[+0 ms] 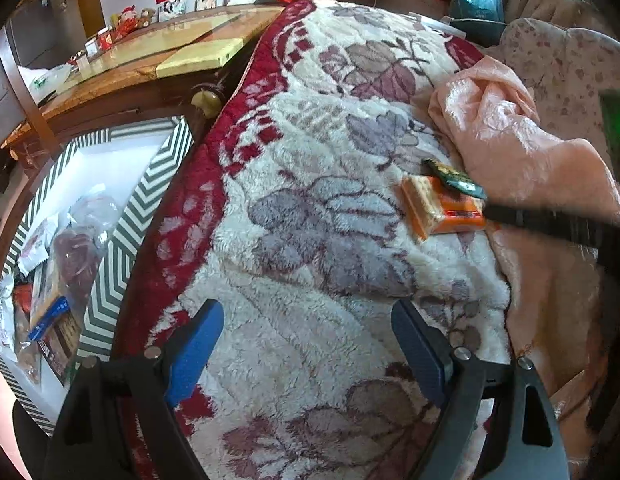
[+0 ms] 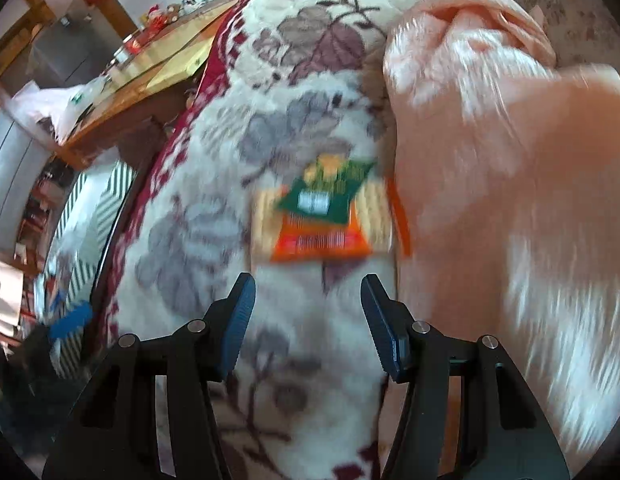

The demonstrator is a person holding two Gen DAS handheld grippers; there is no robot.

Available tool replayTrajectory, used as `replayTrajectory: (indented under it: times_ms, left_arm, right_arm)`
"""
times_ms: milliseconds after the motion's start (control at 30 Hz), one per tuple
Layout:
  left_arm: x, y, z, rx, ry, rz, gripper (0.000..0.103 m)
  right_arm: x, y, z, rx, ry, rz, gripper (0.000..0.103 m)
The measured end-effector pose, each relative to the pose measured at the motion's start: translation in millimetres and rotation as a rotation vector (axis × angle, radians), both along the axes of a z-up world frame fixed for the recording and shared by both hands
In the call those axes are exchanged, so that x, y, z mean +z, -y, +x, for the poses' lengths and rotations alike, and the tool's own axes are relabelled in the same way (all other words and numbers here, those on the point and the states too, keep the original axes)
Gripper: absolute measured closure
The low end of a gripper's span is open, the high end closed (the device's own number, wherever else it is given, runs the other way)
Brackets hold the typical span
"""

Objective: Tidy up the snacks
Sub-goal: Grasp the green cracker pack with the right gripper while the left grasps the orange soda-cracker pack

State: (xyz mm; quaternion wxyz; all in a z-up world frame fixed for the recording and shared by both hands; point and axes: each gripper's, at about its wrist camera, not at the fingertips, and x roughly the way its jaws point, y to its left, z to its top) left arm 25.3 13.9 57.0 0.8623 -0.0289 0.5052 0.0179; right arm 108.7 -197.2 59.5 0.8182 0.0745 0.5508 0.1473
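Snacks on blanket, both tongs empty

Snacks: an orange cracker pack [image 1: 444, 210] lies flat on the floral fleece blanket [image 1: 310, 208], with a small green packet [image 1: 456, 181] resting on top of it, both just beside the pink cloth [image 1: 510, 136] bunched at the blanket's right edge. In the right wrist view the same pair shows blurred: orange cracker pack [image 2: 326, 232], green packet [image 2: 326, 194] overlapping its upper part, pink cloth [image 2: 490, 120] close on the right.

Left tongs [image 1: 308, 340]: jaws spread wide, nothing between them, only blanket below. Well apart from the snacks, which sit up and right of them.

Right tongs [image 2: 308, 316]: jaws parted about halfway, released, nothing gripped. Cracker pack lies just ahead of the fingertips, not between them; contact not visible. View is motion-blurred. A dark arm of the right tongs also shows in the left wrist view at the right edge, reaching to the cracker pack.

Left of the blanket, lower down, a striped box [image 1: 122, 216] stands open with more packaged snacks inside [image 1: 58, 280]. A wooden tabletop [image 1: 162, 52] with small items sits behind it.
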Motion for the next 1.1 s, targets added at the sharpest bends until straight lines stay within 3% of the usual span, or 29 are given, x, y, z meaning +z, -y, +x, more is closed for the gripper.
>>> replayTrajectory:
  times_ms: [100,400,533,633,700,767,900,1100]
  left_arm:
    - [-2.2,-7.8,1.4,0.020,0.002,-0.010,0.016]
    - [-19.4,-29.1,7.0,0.059,-0.035,-0.030,0.016]
    - [-25.5,-36.1,9.3,0.073,-0.050,-0.039,0.016]
    - [-26.1,-37.5,9.3,0.077,-0.049,-0.038,0.016]
    - [-25.2,-36.7,9.3,0.075,-0.045,-0.040,0.016]
    - [-23.1,-33.2,9.7,0.063,-0.038,-0.034,0.016]
    - [-16.2,-18.1,16.1,-0.005,-0.012,-0.039,0.016]
    - [-5.3,25.5,48.5,-0.267,0.016,-0.122,0.016]
  right_arm:
    - [1.1,-5.4,27.0,-0.012,-0.002,-0.022,0.040]
    - [-32.3,-18.6,94.4,-0.046,-0.137,-0.096,0.040]
    - [-40.6,-31.0,100.4,0.011,-0.117,-0.146,0.040]
    - [-42.5,-30.9,97.8,0.064,-0.119,-0.145,0.047]
    - [-40.1,-28.0,90.5,0.095,-0.100,-0.160,0.058]
    - [-35.5,-20.1,80.7,0.100,-0.082,-0.165,0.058]
    - [-22.2,0.6,57.4,0.096,-0.047,-0.141,0.059]
    - [5.4,34.3,16.9,0.044,0.021,-0.058,0.058]
